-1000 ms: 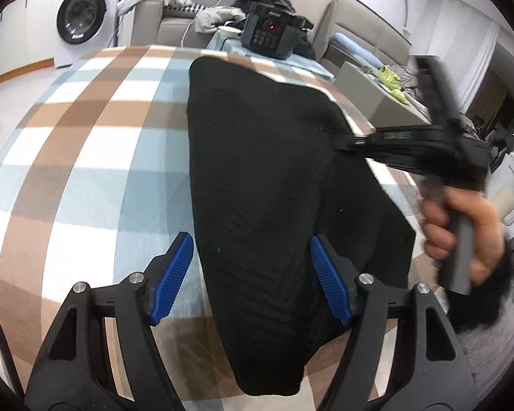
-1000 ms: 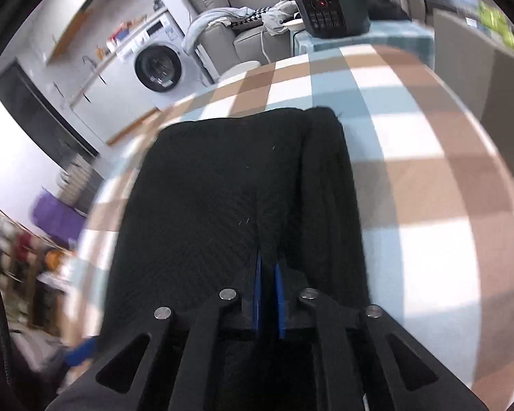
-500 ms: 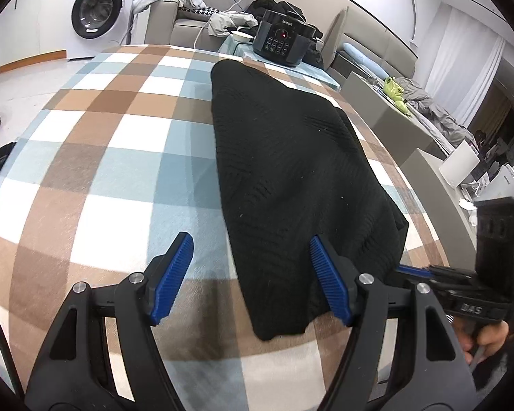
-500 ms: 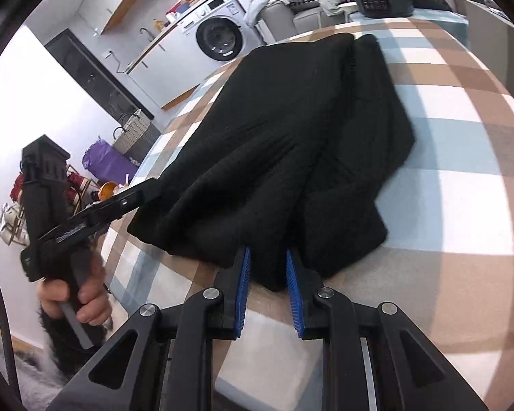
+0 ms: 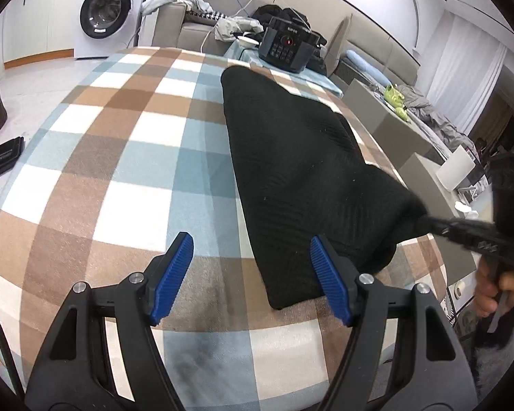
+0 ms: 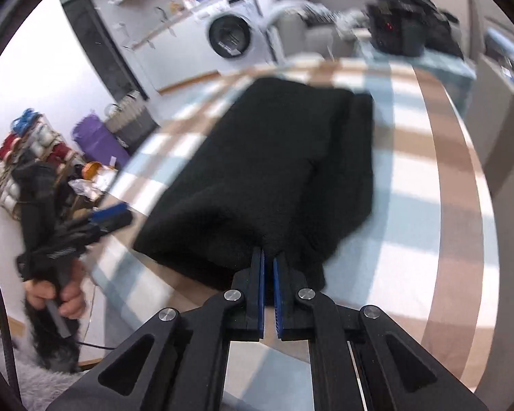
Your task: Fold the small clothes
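Note:
A black knitted garment lies lengthwise on the checked tablecloth, folded into a long strip. My left gripper is open and empty, hovering over the near left edge of the garment. My right gripper is shut on the near right corner of the garment and lifts it off the cloth. The right gripper also shows in the left wrist view, pinching that corner. The left gripper shows blurred at the left of the right wrist view.
A black cooker stands on a small table beyond the far end. A washing machine and a sofa are behind. A grey cabinet runs along the right side. A black case lies on the floor at left.
My right gripper has closed on the near right corner of the garment and raised it. The left gripper has drawn back slightly, still open.

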Motion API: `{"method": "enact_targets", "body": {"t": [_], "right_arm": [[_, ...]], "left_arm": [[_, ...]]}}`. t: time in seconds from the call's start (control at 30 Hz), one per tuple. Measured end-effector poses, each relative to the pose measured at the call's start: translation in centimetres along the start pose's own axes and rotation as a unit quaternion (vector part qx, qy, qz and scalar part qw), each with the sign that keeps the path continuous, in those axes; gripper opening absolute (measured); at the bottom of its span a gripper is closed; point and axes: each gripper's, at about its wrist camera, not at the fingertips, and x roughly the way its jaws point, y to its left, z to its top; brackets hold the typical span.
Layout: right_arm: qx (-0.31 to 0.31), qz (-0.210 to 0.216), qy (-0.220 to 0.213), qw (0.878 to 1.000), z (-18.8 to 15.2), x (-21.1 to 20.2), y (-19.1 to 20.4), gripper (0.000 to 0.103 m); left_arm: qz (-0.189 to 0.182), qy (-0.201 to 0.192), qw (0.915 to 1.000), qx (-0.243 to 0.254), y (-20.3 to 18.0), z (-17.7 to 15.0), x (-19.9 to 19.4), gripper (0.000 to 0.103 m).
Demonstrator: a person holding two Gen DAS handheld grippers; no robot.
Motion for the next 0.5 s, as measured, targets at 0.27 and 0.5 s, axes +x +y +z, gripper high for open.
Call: {"method": "enact_targets", "body": {"t": [0.27,0.5], "right_arm": [[0.039,0.046,-0.018,0.998,-1.0,-1.6,-2.5,0.004],[0.043,0.04,0.007,0.998,-2.1,0.0,-2.5,0.005]], "left_arm": [[0.003,0.007,1.0,0.006,0.0,-0.4,-0.1,0.068],[-0.001,0.009,0.9999,0.009,-0.5,-0.1,0.2,0.068]]}}
